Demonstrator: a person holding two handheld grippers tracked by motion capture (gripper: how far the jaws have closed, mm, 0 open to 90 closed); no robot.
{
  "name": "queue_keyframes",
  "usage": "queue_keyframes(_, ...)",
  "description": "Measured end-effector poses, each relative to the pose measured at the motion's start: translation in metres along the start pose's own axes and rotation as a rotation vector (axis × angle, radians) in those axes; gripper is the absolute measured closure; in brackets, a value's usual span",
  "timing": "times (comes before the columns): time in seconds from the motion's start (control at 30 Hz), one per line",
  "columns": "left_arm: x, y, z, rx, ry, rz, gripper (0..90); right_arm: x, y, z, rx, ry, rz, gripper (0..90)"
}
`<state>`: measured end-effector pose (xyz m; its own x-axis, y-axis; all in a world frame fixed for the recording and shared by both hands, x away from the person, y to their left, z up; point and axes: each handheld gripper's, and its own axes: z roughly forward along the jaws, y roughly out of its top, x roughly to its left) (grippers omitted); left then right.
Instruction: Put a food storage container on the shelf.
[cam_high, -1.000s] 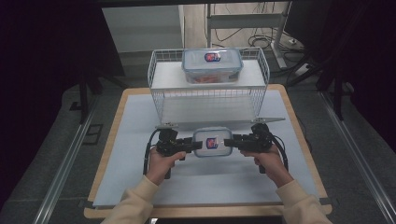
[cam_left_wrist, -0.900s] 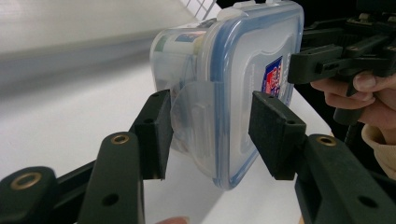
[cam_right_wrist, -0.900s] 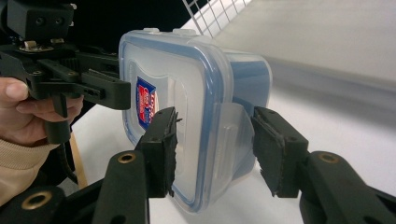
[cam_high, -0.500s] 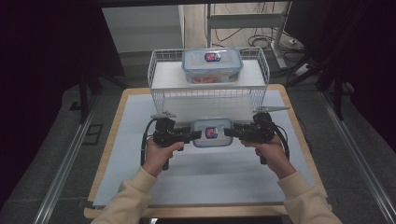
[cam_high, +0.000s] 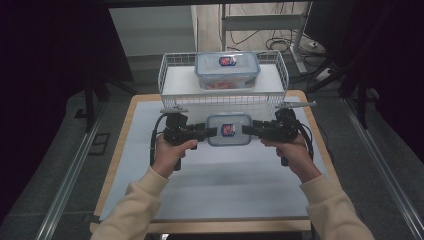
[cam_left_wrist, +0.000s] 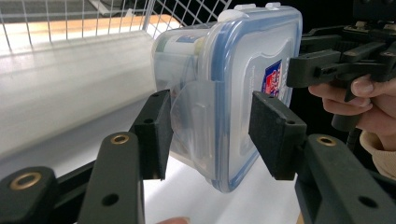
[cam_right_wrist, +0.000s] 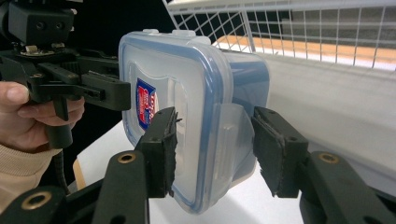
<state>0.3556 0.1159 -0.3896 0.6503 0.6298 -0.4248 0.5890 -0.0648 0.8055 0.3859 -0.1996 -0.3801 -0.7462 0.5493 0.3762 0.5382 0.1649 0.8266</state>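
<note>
Between the two tools, just in front of the wire basket (cam_high: 223, 82), the small lidded container (cam_high: 229, 129) hangs held at both ends. Left tool (cam_high: 209, 132) is about half open w/ its pads clamped over the container's end clip; right tool (cam_high: 249, 130) does the same at the opposite end. Vs. a sec ago both hands have come up and the container w/ them: it sat lower on the bench (cam_high: 215, 185) then, and now its far edge overlaps the basket's front wall in the high view. Prob. means the lift is under way, and clearing the basket rim is what's left before it can go in beside the second container (cam_high: 227, 70) already inside.

The left tool view shows the pads (cam_left_wrist: 154, 133) bearing on the flap and lid face, w/ contents faintly visible through the wall, though too blurred to name. The right tool view shows the lid label and the basket mesh close behind. The high view gives the basket layout, which the tool views don't.
</note>
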Motion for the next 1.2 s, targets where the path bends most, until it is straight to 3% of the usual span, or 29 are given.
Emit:
queue_keyframes(0.8, -0.002, 0.064, -0.01, -0.035, 0.002, 0.056, 50.1, 0.003, 0.057, -0.01, -0.056, -0.02, -0.036, 50.8)
queue_keyframes(1.2, 0.002, 0.114, -0.012, -0.043, 0.014, 0.086, 50.0, -0.005, 0.101, -0.013, -0.101, -0.023, -0.035, 50.5)
